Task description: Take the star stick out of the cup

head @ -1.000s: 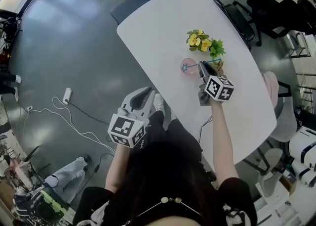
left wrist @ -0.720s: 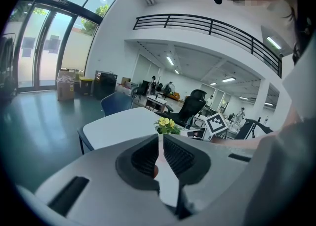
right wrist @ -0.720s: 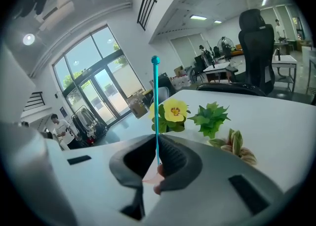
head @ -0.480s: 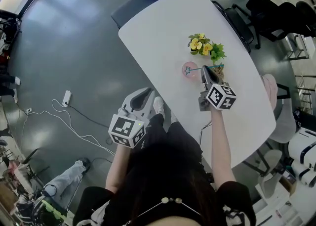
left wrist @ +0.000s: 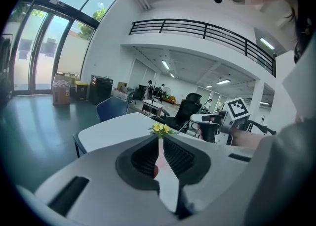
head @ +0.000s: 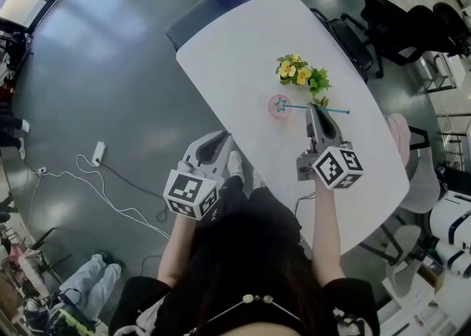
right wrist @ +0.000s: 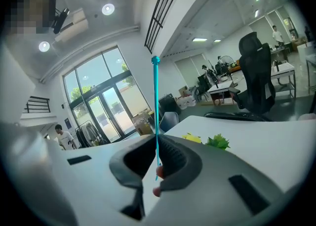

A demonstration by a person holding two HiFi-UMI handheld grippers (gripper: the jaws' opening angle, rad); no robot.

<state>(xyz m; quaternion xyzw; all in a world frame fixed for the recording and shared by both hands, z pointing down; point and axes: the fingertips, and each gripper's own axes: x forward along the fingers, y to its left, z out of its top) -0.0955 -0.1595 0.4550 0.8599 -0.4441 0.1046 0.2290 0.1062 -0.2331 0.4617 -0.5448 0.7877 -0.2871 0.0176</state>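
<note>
My right claw pinches the teal star stick mid-shaft, so it lies sideways at upper centre, its star end over the pink cup. Whether it has cleared the rim, I cannot tell. My left claw hangs pressed together and empty, off the table, probably unneeded. I see no readable writing, only square markers.

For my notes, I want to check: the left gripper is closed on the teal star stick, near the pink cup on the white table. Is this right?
No: it is the right gripper that is closed on the teal star stick, near the pink cup on the white table. The right gripper view shows it.
</note>
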